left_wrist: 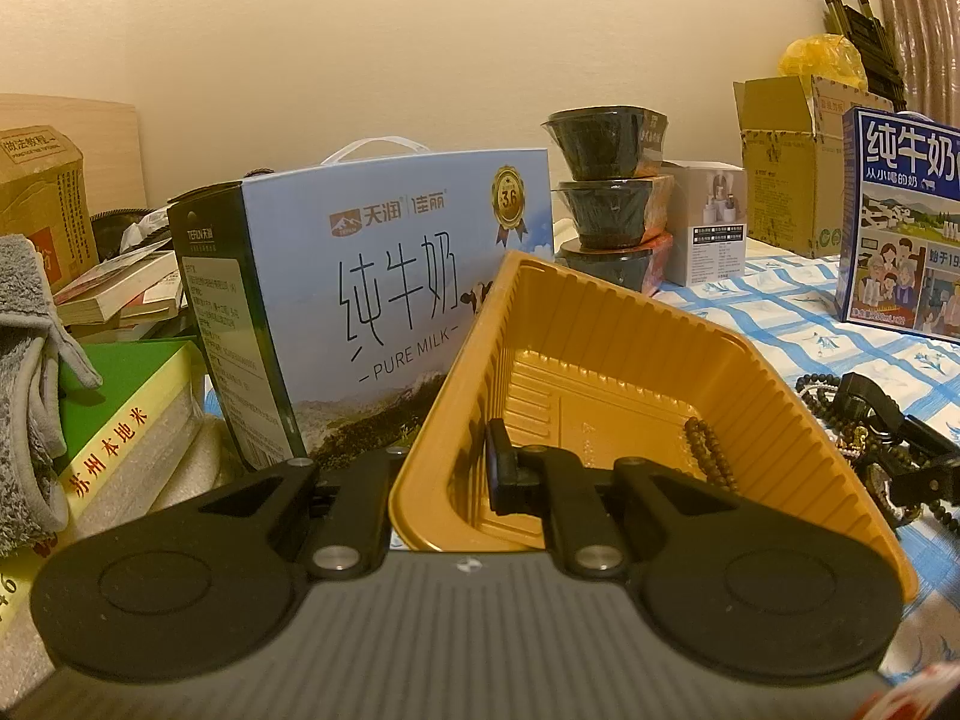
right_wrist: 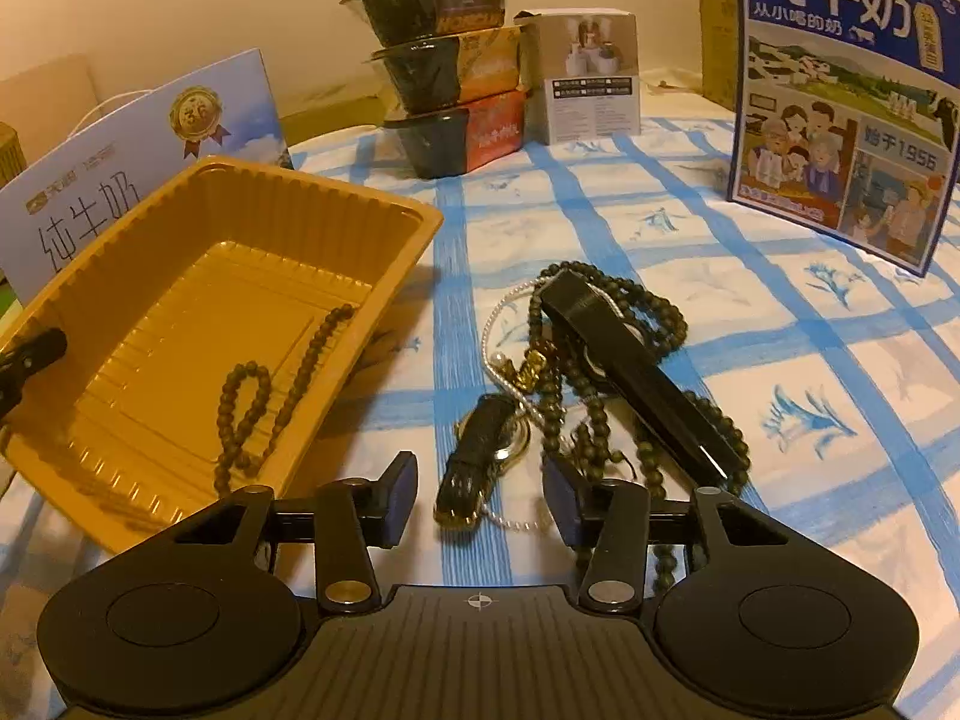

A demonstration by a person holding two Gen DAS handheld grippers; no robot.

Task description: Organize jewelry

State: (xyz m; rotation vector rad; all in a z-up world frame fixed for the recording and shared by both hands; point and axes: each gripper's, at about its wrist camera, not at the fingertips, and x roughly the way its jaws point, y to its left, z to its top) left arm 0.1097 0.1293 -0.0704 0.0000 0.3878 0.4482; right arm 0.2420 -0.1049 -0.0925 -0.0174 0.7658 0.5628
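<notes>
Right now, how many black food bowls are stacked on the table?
3, in one stack beside the small white box: the top bowl, the middle bowl under it, and the bottom bowl on the checked tablecloth. None seems hidden.

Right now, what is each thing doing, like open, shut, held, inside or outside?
Left tool: shut on the gold tray's wall.
Right tool: open, holding nothing, above the jewelry pile.
Gold tray: tilted, one side lifted.
Brown bead string: inside the tray.
Watch: outside, on the tablecloth.
Pearl strand: outside, tangled in the pile.
Dark bead necklace: outside, in the pile.
</notes>
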